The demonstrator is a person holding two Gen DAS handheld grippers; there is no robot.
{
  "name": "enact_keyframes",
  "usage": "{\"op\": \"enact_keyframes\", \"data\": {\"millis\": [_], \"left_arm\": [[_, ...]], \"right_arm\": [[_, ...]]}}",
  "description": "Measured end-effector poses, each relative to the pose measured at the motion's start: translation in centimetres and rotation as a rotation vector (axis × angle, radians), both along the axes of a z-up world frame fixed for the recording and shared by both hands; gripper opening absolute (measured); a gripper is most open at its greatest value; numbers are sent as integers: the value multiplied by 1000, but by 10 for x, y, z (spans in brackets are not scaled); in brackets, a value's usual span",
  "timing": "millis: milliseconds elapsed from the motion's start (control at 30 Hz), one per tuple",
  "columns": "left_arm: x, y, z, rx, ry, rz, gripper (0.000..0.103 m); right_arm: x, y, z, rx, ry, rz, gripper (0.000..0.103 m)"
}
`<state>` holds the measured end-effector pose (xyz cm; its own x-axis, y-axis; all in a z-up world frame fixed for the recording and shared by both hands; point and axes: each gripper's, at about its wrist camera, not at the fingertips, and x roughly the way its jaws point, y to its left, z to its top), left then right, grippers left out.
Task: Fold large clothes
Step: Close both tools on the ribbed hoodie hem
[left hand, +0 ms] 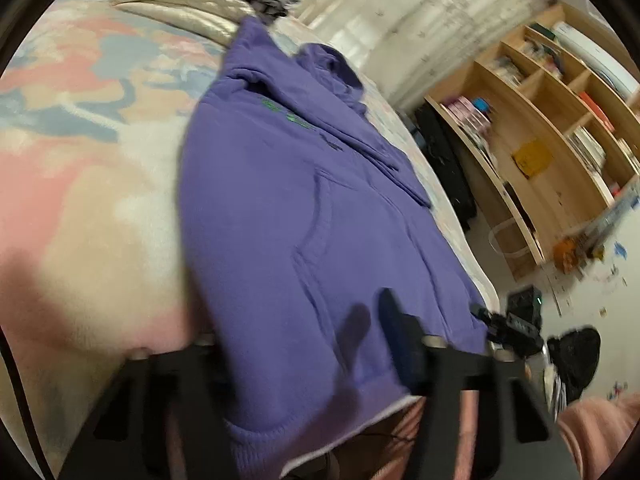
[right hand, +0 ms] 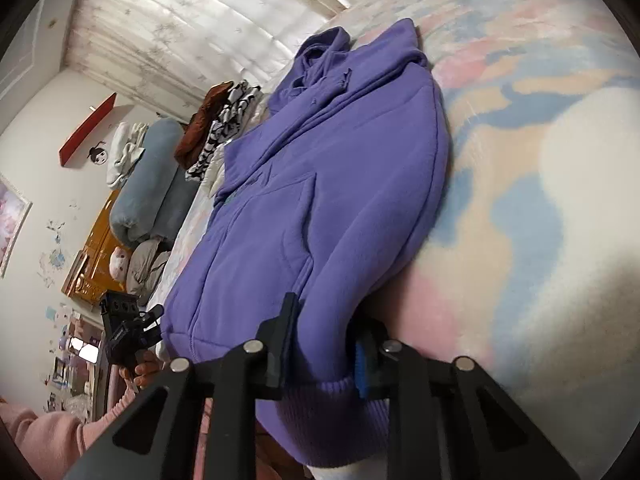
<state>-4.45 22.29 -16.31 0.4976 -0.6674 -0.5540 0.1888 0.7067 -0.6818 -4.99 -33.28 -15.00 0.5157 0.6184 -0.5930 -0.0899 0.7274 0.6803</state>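
1. At the near edge of the right wrist view, the right gripper (right hand: pixel 322 354) clamps the ribbed hem of a purple fleece hooded sweatshirt (right hand: pixel 320 200), cloth bunched between a black finger and a blue-padded one; its far fingertip is buried in fabric.
2. In the blurred left wrist view, the left gripper (left hand: pixel 360 340) sits over the other hem corner of the purple sweatshirt (left hand: pixel 288 200). One dark finger lies on the cloth and the other is hidden under it, so whether the pads press cannot be told.
3. The left gripper's black body also shows at the sweatshirt's far corner in the right wrist view, held by a hand (right hand: pixel 144 370) in a soft pink sleeve (right hand: pixel 48 432).
4. The sweatshirt lies flat, front up with its pouch pocket showing, sleeves folded in and hood farthest away, on a plush bedspread (right hand: pixel 540 200) in pastel pink, blue and cream patches.
5. Beyond the hood sits a pile of clothes (right hand: pixel 218 128), rust-brown and black-and-white patterned, details unreadable.
6. Grey-blue bolster pillows (right hand: pixel 152 188) lean by the headboard.
7. A pale wooden cubby shelf (left hand: pixel 560 140) of blurred books stands against the wall beside the bed.
8. Sheer, pale curtains (right hand: pixel 192 24) close the far end.
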Motion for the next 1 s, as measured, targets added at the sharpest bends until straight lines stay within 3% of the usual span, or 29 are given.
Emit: {"op": "enact_keyframes", "data": {"millis": [33,67,167,233,300,667,1000], "left_arm": [[2,1,-3,-4,18,27,25],[4,2,-5,-16,31,45,20],[2,-4,-1,11,37,97,13],[-2,-14,10,90,29,120,12],[-2,-18,16,119,39,138,11],[-31,-16,59,136,44,208,6],[-75,-12,79,176,71,177,6]], "right_arm": [[1,1,0,-5,4,-7,19],[1,3,1,-10,5,-16,18],[-1,8,6,-44,-3,-34,15],[-4,12,12,-81,-12,-51,14],[-9,13,20,-102,-32,-73,13],[-33,14,64,-140,-143,-114,12],[-63,19,84,-194,-130,-58,12]]}}
